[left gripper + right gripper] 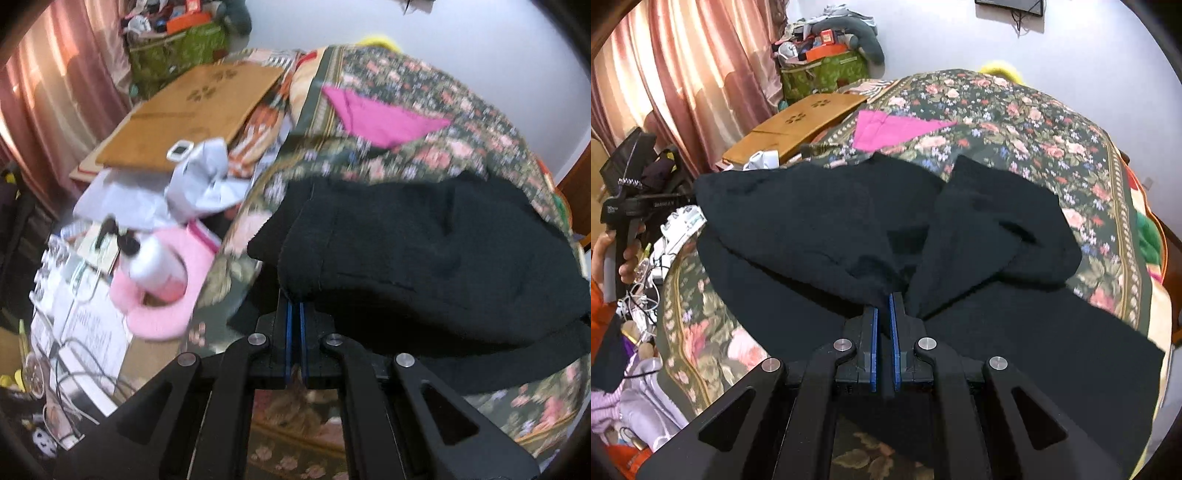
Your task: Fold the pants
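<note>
Pants (820,221) pinched in both tongs (296,301) (884,295), draped ahead.

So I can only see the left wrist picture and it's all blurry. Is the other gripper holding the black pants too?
Observer: Yes. The right gripper is shut on the black pants, pinching a bunch of the cloth.
Operator: Can you see my left gripper from there?
Observer: Yes, the left gripper shows at the far left edge of the right wrist view, with a hand wrapped round its handle.
Operator: Do the pants lie flat?
Observer: No. From the right wrist view they rise in two humps on the flowery bedspread, with a dip between them running to the right gripper.
</note>
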The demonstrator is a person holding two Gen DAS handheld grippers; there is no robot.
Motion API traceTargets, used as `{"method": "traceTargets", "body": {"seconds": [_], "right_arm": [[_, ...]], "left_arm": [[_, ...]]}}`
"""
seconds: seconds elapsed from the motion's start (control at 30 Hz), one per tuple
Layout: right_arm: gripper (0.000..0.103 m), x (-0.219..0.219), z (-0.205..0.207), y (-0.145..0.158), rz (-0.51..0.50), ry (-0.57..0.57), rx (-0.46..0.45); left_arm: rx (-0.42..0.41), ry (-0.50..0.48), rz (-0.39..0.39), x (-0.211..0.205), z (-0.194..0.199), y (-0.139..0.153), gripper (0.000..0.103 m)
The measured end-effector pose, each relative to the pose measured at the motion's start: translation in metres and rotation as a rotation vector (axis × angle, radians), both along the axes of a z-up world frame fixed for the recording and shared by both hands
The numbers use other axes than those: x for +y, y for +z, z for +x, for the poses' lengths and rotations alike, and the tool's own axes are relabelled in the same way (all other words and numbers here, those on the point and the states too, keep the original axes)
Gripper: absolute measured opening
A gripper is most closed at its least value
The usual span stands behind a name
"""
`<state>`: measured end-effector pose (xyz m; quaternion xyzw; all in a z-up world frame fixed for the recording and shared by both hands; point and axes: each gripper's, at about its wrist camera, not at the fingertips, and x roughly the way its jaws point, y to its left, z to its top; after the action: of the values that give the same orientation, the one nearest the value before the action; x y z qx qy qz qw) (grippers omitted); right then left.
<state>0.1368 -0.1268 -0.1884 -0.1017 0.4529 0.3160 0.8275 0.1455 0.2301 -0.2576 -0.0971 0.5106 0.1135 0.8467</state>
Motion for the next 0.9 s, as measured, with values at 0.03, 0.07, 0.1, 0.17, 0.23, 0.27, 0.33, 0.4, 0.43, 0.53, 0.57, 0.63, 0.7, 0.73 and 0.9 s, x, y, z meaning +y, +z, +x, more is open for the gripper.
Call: {"method": "traceTargets", "body": {"seconds": [0.03, 0.07, 0.1, 0.17, 0.23, 0.27, 0.33, 0.4, 0.43, 0.53, 0.57, 0.63, 0.7, 0.73, 0.9], "right_arm": [[0.006, -0.001, -0.001, 0.0, 0.003, -0.003, 0.001], [0.006, -0.003, -0.001, -0.001, 0.008, -0.007, 0.005], [0.006, -0.003, -0.003, 0.0, 0.01, -0.009, 0.006], [0.009, -0.003, -0.003, 0.001, 0.021, -0.009, 0.01], [0.01, -0.005, -0.002, 0.002, 0.031, -0.013, 0.025], [0.01, -0.006, -0.001, 0.004, 0.037, -0.012, 0.034], [0.011, -0.01, -0.001, 0.007, 0.047, -0.013, 0.051], [0.014, -0.018, 0.002, 0.011, 0.076, -0.02, 0.083], [0.015, -0.022, 0.004, 0.013, 0.088, -0.029, 0.091], [0.015, -0.033, 0.006, 0.022, 0.103, -0.063, 0.089], [0.016, -0.04, 0.009, 0.026, 0.107, -0.078, 0.083], [0.022, -0.048, 0.014, 0.032, 0.111, -0.101, 0.071], [0.032, -0.056, 0.023, 0.039, 0.109, -0.129, 0.046], [0.038, -0.059, 0.028, 0.043, 0.109, -0.142, 0.031], [0.065, -0.066, 0.057, 0.056, 0.116, -0.209, -0.021]], "left_arm": [[0.011, 0.005, 0.001, 0.001, -0.003, -0.005, 0.0], [0.025, 0.018, -0.004, 0.001, -0.006, -0.012, 0.0], [0.038, 0.034, -0.015, 0.003, -0.01, -0.018, 0.0], [0.043, 0.054, -0.016, 0.003, -0.014, -0.023, 0.0], [0.035, 0.059, -0.009, 0.003, -0.018, -0.02, 0.0], [0.03, 0.058, -0.005, 0.003, -0.019, -0.017, 0.001], [0.018, 0.052, 0.022, 0.0, -0.019, -0.008, 0.001], [0.012, 0.036, 0.063, -0.005, -0.016, 0.003, 0.003], [0.007, 0.03, 0.084, -0.008, -0.014, 0.01, 0.011], [-0.03, 0.023, 0.11, -0.015, -0.007, 0.028, 0.05], [-0.051, 0.018, 0.116, -0.018, -0.005, 0.035, 0.062], [-0.081, 0.001, 0.141, -0.026, 0.001, 0.047, 0.073], [-0.1, -0.023, 0.157, -0.036, 0.009, 0.057, 0.082], [-0.109, -0.033, 0.155, -0.039, 0.013, 0.06, 0.087], [-0.137, -0.076, 0.124, -0.059, 0.047, 0.073, 0.098]]}}
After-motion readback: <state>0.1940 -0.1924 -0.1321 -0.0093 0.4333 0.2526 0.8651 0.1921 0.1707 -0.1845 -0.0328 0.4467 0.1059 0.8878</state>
